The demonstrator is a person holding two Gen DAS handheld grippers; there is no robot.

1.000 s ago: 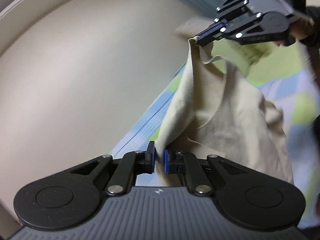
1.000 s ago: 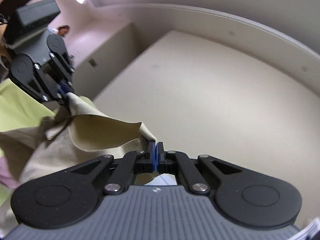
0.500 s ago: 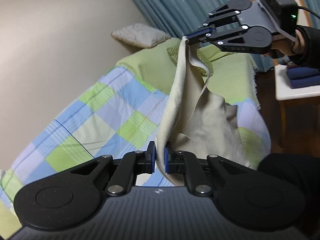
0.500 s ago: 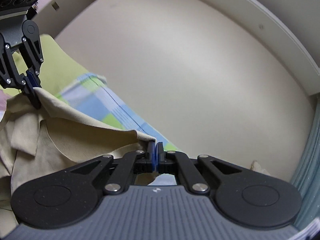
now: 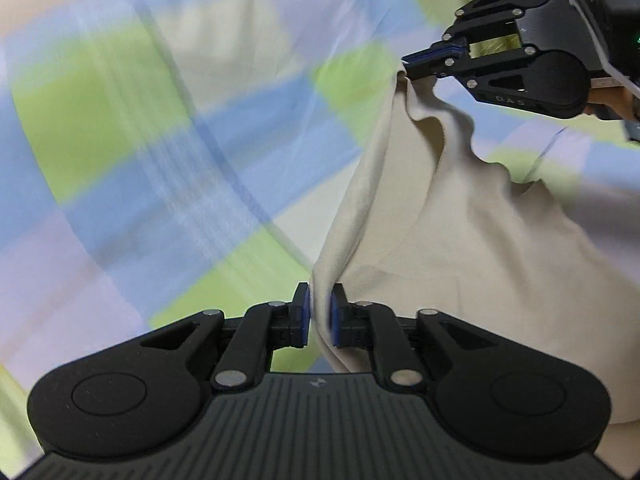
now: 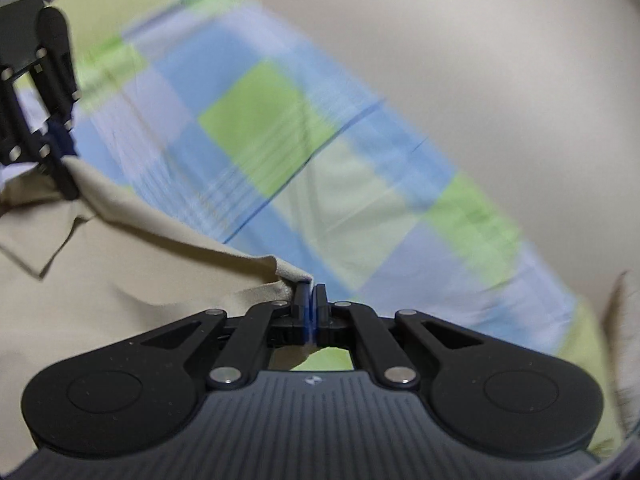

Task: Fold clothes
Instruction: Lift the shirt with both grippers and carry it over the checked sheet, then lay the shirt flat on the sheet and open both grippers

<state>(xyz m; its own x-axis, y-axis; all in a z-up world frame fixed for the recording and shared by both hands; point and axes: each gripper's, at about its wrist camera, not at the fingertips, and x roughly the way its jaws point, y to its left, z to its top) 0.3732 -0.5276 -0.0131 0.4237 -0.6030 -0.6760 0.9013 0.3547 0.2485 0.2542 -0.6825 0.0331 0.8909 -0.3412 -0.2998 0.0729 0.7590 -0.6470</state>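
A beige garment (image 5: pixel 440 240) hangs stretched between both grippers above the bed. My left gripper (image 5: pixel 320 312) is shut on one edge of it at the bottom of the left wrist view. My right gripper (image 5: pixel 412 66) shows at the upper right of that view, shut on another corner. In the right wrist view my right gripper (image 6: pixel 310 300) pinches the garment (image 6: pixel 100 280), and my left gripper (image 6: pixel 60 160) shows at the left edge, also shut on the cloth. The cloth's lower part is hidden behind the gripper bodies.
A bed with a checked blue, green and lilac sheet (image 5: pixel 160 140) lies under the garment; it also shows in the right wrist view (image 6: pixel 280 140). A plain cream wall (image 6: pixel 480 60) rises behind the bed.
Both grippers have swung downward with the garment. The views have moved from the wall and curtain to the checked sheet, which now looks much closer. Both grips are unchanged.
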